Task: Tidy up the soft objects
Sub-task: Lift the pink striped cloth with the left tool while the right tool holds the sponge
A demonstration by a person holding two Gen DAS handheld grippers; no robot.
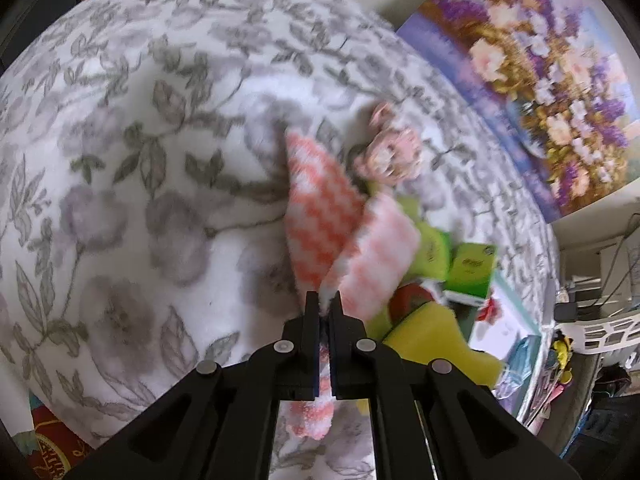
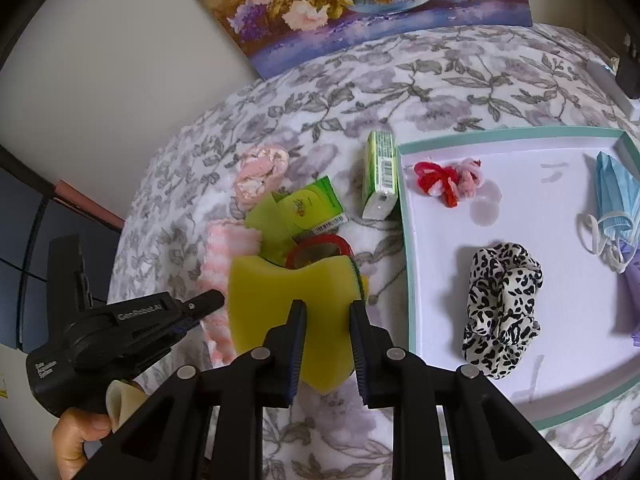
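Note:
My left gripper (image 1: pixel 325 304) is shut on a corner of a fuzzy pink-and-white checked cloth (image 1: pixel 320 208), which drapes away from the fingers over the floral bedspread (image 1: pixel 120 160). The right wrist view shows the same gripper (image 2: pixel 208 302) from the side, its tip at the pink cloth (image 2: pixel 228 240). My right gripper (image 2: pixel 326 308) is shut on a yellow sponge (image 2: pixel 276 296), whose near edge is pinched between the pads. The sponge (image 1: pixel 436 340) also shows at the lower right of the left wrist view.
A white tray with a teal rim (image 2: pixel 404 200) holds a leopard-print scrunchie (image 2: pixel 500 304), a red-and-pink yarn bow (image 2: pixel 444 180) and a blue face mask (image 2: pixel 616 200). Left of it lie green packets (image 2: pixel 316 200), a green box (image 2: pixel 380 172), a red ring (image 2: pixel 320 246) and a pink fuzzy bundle (image 2: pixel 260 168).

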